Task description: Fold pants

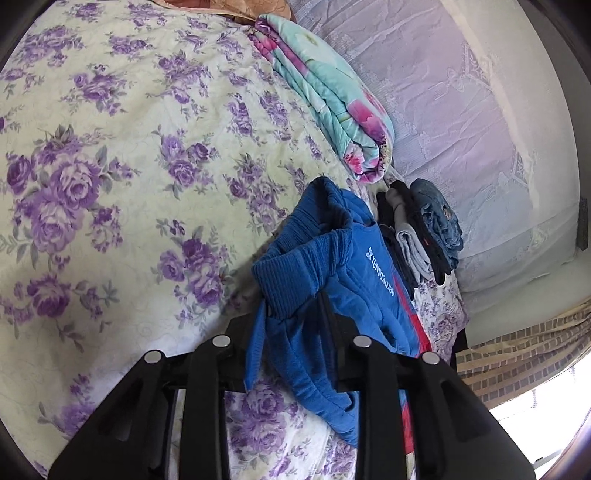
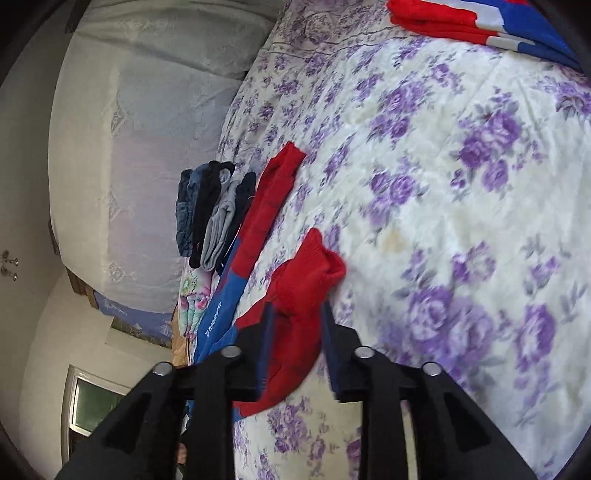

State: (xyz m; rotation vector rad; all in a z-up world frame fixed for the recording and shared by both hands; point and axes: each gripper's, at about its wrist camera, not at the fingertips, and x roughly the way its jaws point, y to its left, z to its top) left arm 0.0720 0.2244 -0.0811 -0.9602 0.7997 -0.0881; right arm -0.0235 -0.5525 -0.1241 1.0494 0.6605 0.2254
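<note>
Left gripper (image 1: 301, 306): black fingers pinching the blue ribbed cuff (image 1: 291, 280) of the blue and red track pants (image 1: 354, 295), fabric bunched between them and hanging below
Pants position: lifted at the gripped ends, the rest draped on the bed with the purple-flowered quilt (image 1: 110, 166), white lettering along one blue leg
Left view, further right: folded turquoise and pink floral blanket (image 1: 332, 99) at the bed edge; small stack of folded dark and grey clothes (image 1: 424, 229) just beside the pants
Right gripper (image 2: 297, 314): black fingers closed on the red ribbed cuff (image 2: 310, 273) of the same pants, cloth filling the gap
Right view: second red cuff (image 2: 280, 166) lies flat on the quilt, next to the clothes stack; red, white and blue garment (image 2: 480, 26) at the top edge, well apart
</note>
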